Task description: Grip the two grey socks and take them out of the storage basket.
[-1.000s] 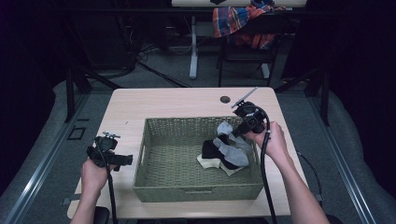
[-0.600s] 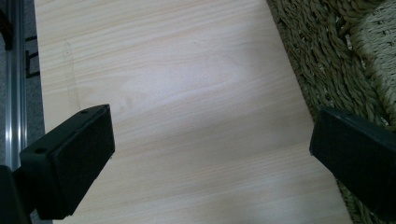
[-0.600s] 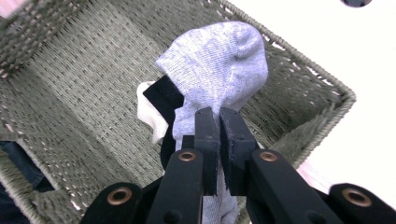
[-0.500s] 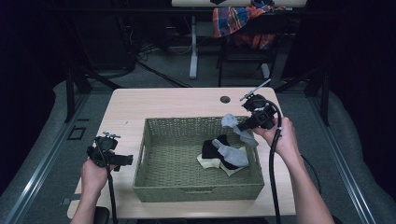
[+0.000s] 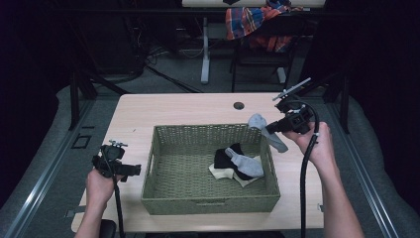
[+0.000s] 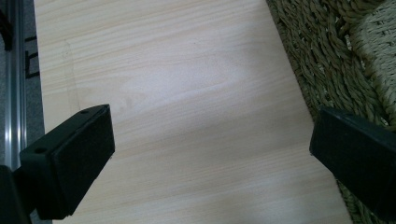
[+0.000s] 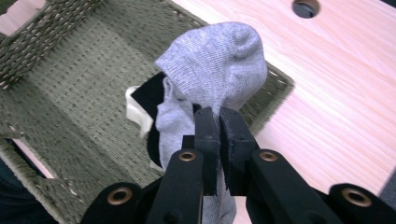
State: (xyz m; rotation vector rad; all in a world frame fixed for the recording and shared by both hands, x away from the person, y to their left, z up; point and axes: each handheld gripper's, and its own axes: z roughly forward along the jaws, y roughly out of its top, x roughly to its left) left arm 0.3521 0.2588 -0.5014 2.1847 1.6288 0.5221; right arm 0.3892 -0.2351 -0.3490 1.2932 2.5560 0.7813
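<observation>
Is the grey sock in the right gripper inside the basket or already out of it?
Out. The grey sock hangs pinched in the right gripper, above the basket rim at its far right corner, touching nothing inside.

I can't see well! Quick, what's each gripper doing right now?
Left gripper: open, holding nothing, over the table beside the basket.
Right gripper: shut on a grey sock, above the basket's edge.
</observation>
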